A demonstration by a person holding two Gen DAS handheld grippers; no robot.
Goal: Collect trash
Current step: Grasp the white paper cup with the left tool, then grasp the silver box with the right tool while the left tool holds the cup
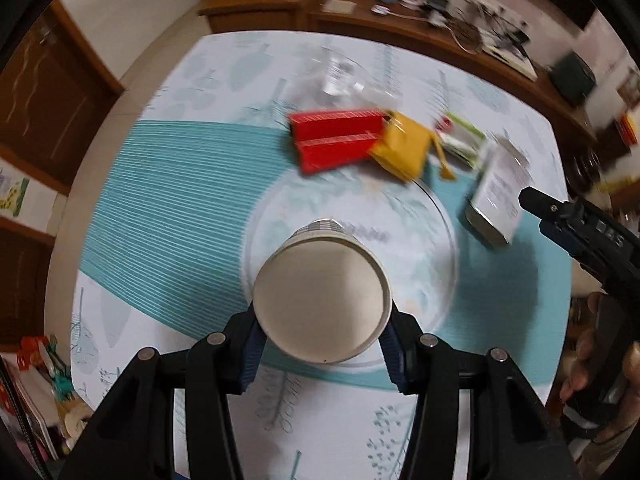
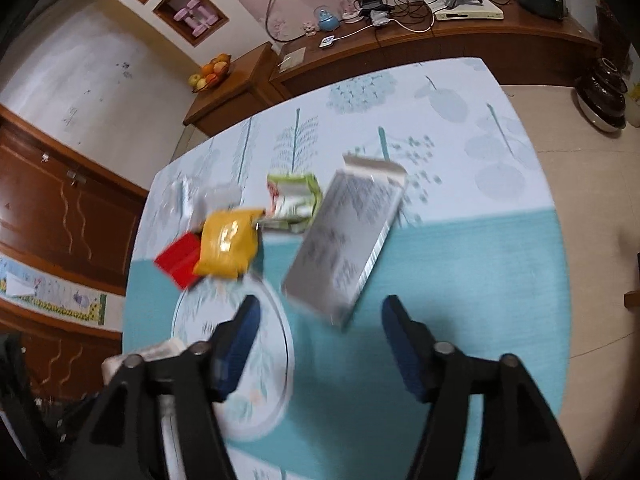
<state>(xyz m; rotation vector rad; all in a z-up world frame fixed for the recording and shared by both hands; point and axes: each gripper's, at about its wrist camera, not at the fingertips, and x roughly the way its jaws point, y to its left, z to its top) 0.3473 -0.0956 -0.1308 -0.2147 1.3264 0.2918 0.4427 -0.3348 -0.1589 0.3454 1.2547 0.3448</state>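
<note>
Left gripper [image 1: 322, 330] sits closest to its camera, blue pads clamped on both sides of a white paper cup [image 1: 322, 300], mouth facing the lens, cup held above a round glass plate [image 1: 440, 216] on the teal placemat [image 1: 168, 200]. Right gripper [image 2: 320, 336] has its jaws spread wide with nothing pressed between them; a silver-grey box [image 2: 344, 248] shows blurred in the gap ahead of the fingers, tilted, whether it touches the mat cannot be told. Rest of the trash sits in a loose pile beyond the plate: red carton [image 1: 334, 138] touching a yellow wrapper [image 1: 400, 148], green-and-white packet [image 2: 294, 200] just behind, clear crumpled plastic [image 1: 340, 76] at the far side. All on a table [image 2: 460, 120] with a leaf-print cloth. Right gripper's tip also shows at the right edge of the left wrist view, near the silver-grey box, with a hand [image 1: 592, 364] behind it. Wooden sideboard [image 2: 440, 44] with cables and a fruit bowl [image 2: 212, 72] in the background.
</note>
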